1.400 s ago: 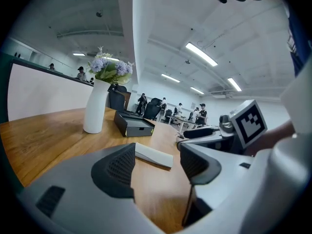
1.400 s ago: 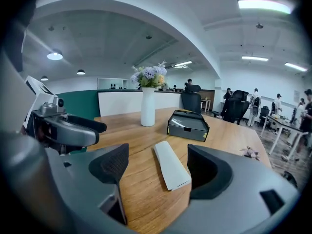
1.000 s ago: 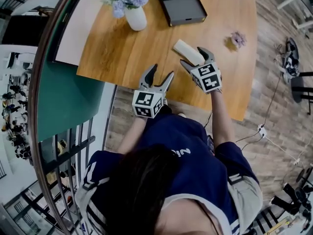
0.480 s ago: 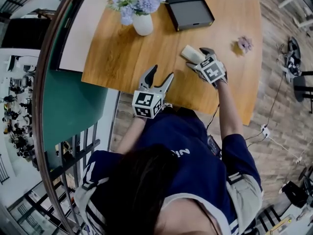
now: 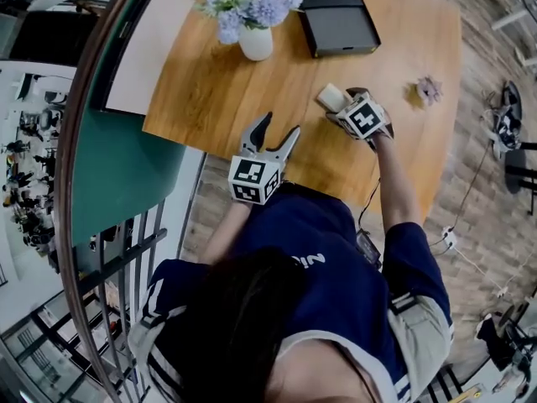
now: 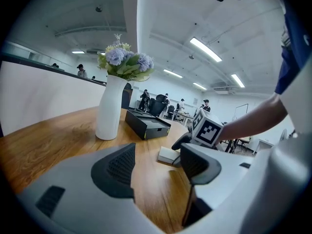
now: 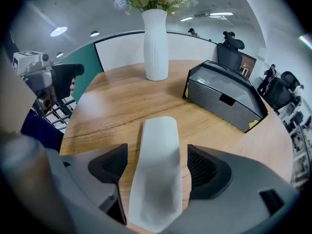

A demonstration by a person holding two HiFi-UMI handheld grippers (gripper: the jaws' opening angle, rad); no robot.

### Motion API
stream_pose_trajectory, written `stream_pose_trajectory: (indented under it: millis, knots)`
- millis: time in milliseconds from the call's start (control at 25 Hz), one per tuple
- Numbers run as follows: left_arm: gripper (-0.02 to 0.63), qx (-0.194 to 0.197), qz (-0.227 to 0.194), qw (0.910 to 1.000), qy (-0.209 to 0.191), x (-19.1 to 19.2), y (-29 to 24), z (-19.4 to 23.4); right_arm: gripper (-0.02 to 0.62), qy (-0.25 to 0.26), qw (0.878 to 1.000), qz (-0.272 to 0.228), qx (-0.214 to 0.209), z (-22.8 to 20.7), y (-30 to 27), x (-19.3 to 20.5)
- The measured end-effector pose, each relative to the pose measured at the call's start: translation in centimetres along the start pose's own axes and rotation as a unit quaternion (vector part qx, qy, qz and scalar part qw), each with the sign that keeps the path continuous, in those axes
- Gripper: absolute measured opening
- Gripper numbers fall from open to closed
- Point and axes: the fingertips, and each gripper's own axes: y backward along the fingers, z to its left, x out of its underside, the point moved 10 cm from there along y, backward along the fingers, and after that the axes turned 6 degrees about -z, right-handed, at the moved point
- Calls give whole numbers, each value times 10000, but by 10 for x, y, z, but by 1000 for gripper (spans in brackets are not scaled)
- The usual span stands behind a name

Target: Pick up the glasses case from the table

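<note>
head view: a wooden bench (image 5: 218,91) fills the upper half of the frame. a white vase (image 5: 256,42) with pale blue flowers (image 5: 252,2) stands near the top centre, and a black box (image 5: 340,30) lies just right of it. the white glasses case (image 5: 331,96) lies on the bench right of centre, below the black box. the right gripper (image 5: 342,107) points steeply down over the case, with its marker cube toward the lower right. a small purple object (image 5: 430,91) sits farther right, apart from the case. the left gripper (image 5: 281,126) is at the near edge of the bench, in the middle of the frame, well apart from the case. the person (image 5: 327,275) in a dark blue shirt fills the lower half.

left gripper view: the gripper is open, jaws wide apart, with only bare wood between them. the vase stands upper left, the black box behind it toward the centre, and the case lies flat at centre right, with the right gripper over it.

right gripper view: the gripper is open. the case lies lengthwise between the jaws at lower centre, flat on the bench, with a thin gap at each pad. the vase stands at top centre, the black box at right, the left gripper at far left.
</note>
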Motion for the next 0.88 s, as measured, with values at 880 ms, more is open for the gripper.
stream_pose_trajectory:
  millis: [880]
  knots:
    - [288, -416, 151, 9989, 143, 6, 0, -12, 299, -195, 9996, 96, -181, -2, -8, 8]
